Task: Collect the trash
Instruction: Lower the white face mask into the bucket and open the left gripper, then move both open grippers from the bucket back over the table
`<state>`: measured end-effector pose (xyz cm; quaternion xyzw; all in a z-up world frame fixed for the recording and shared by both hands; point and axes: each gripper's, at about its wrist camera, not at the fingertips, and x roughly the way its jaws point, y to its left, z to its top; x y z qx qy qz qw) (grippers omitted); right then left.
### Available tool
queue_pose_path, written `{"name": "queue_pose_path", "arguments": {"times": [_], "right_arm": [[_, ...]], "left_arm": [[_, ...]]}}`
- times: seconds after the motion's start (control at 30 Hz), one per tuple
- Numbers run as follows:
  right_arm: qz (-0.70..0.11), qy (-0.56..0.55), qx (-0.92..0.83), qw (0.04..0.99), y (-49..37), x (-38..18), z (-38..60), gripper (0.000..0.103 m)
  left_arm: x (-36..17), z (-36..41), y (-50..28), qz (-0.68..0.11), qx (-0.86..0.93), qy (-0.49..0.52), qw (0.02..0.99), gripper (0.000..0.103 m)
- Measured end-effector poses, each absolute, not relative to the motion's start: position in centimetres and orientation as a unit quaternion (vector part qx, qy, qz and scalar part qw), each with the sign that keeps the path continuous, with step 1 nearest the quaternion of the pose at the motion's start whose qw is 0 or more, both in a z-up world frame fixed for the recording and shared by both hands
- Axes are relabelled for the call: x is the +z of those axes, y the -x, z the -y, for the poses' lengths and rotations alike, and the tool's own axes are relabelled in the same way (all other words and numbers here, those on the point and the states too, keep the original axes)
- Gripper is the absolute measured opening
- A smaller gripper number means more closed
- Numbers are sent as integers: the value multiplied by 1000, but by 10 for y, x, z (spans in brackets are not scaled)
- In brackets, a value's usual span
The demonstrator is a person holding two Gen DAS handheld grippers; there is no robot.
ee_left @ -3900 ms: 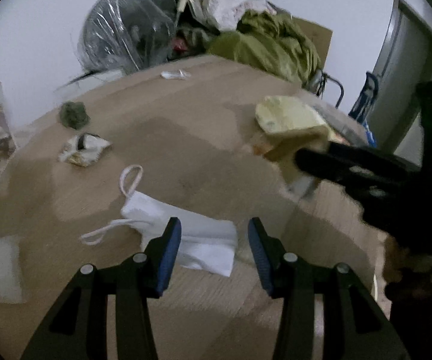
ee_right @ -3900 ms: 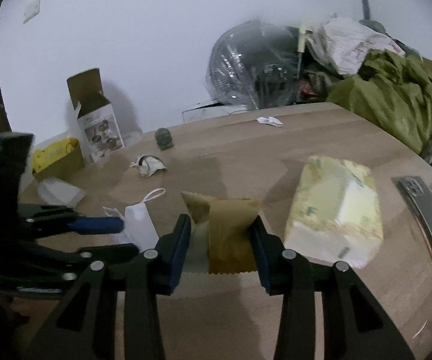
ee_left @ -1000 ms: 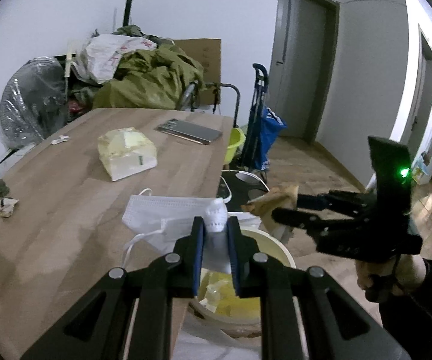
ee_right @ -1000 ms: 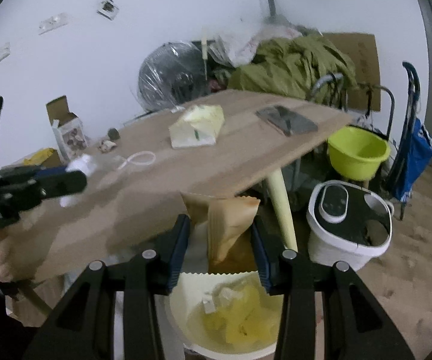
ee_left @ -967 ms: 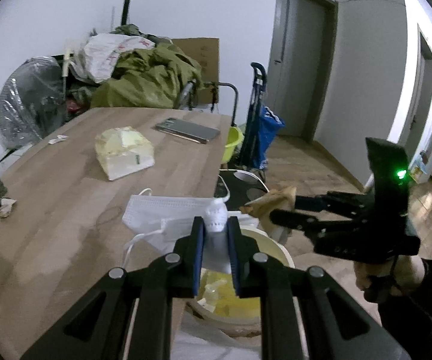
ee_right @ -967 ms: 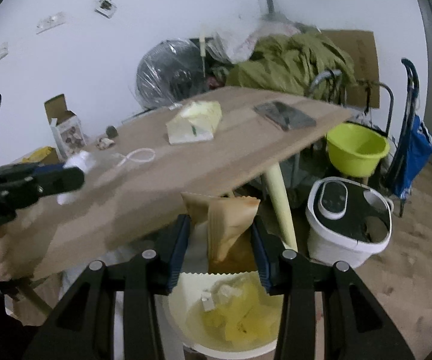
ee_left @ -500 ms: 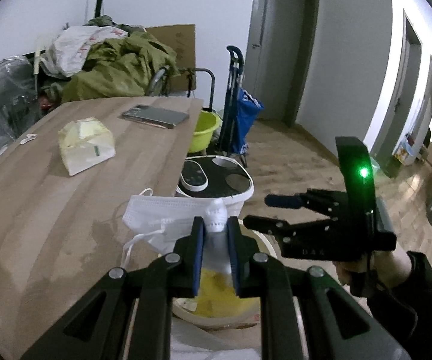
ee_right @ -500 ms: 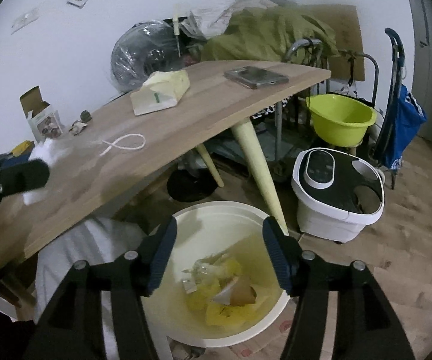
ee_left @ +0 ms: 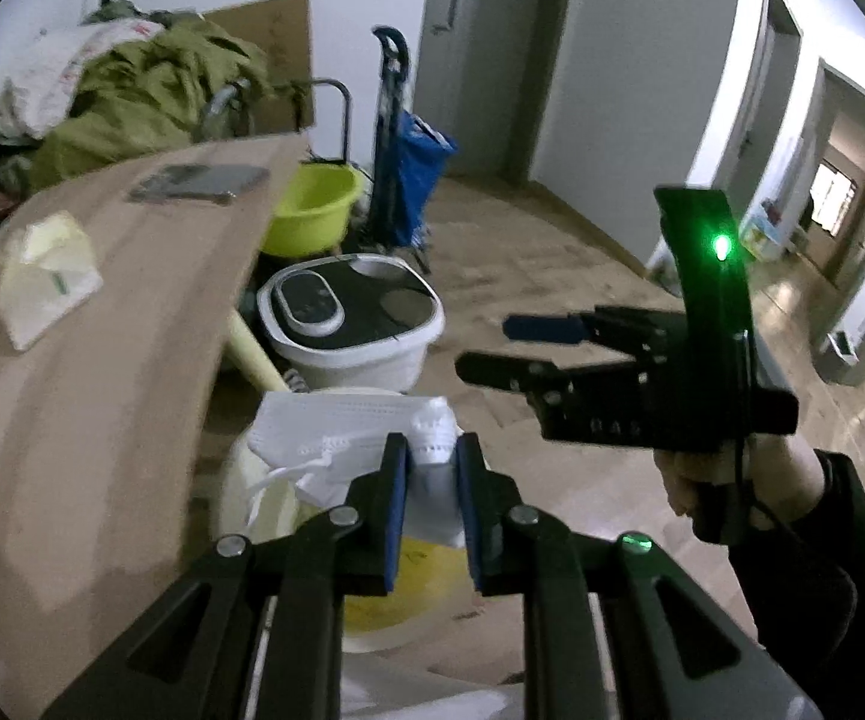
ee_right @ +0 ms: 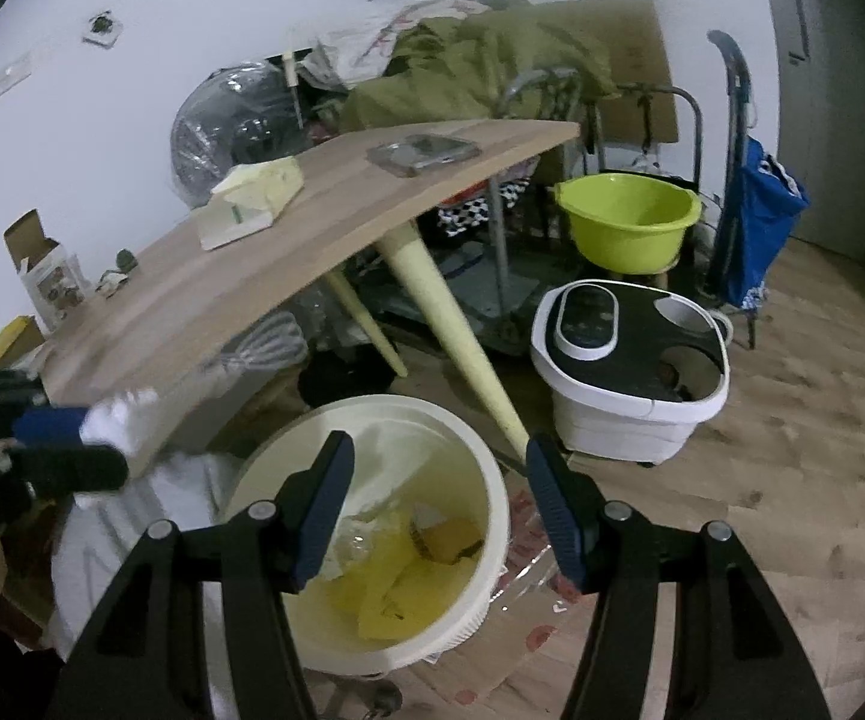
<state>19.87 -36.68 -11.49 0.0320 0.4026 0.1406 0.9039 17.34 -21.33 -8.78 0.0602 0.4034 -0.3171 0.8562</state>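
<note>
Fingers of the right gripper stand wide apart with nothing between them, low in the frame's centre above the cream trash bin, which holds yellow wrappers and crumpled scraps. Lower centre in the left wrist view, the left gripper is clamped nearly closed on the white face mask, whose pleats and ear loop spill left over the bin's rim.
</note>
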Motion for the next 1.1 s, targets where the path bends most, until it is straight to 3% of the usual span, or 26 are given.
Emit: {"name": "queue_pose_path", "arguments": {"times": [0.47,0.63,1.1], "right_arm": [[-407,-34,128,904,-195,-117,374,58],[-406,-30,132,904,-196,-115,370,57],[-396,-16,145,907,-197,-101,353,57]], "left_arm": [[-124,215,-201,-459,-301,-30,835,22],[-121,211,-199,-454,-290,-26,842,42],[-94,191,-185,-416,-272,-23,867,44]]}}
